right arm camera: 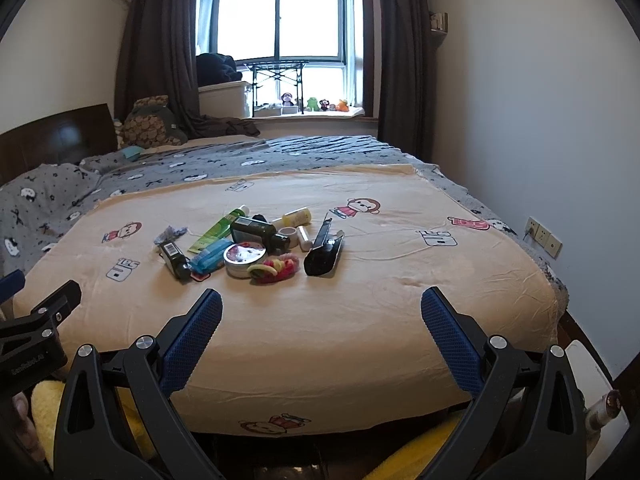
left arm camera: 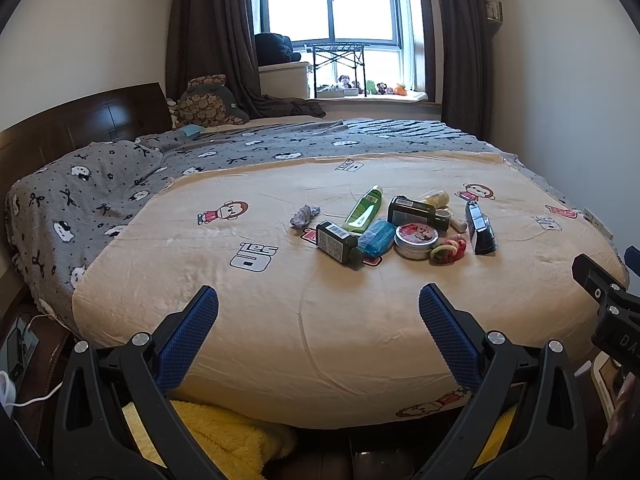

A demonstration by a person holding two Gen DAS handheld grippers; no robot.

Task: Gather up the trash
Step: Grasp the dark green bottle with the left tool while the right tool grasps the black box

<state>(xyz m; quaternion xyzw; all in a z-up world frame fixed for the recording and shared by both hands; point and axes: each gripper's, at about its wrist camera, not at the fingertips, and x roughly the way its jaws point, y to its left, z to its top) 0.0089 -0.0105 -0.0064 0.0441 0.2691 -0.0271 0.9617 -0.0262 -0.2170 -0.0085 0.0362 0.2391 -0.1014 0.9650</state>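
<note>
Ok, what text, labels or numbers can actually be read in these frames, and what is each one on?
"sal": black block print on the beige bedsheet; its other prints are distorted.
"DA": partial marking on the right gripper body, cut off by the frame edge.
Left gripper body lettering: too blurred.
Barcode labels on the dark bottles: too small.
Green tube print: unreadable.

Both my wrist cameras sit low at the bed's (left arm camera: 320, 340) foot edge, facing the window (right arm camera: 280, 20); the left sits further left. Both share the clutter (left arm camera: 396, 228) mid-bed.
</note>
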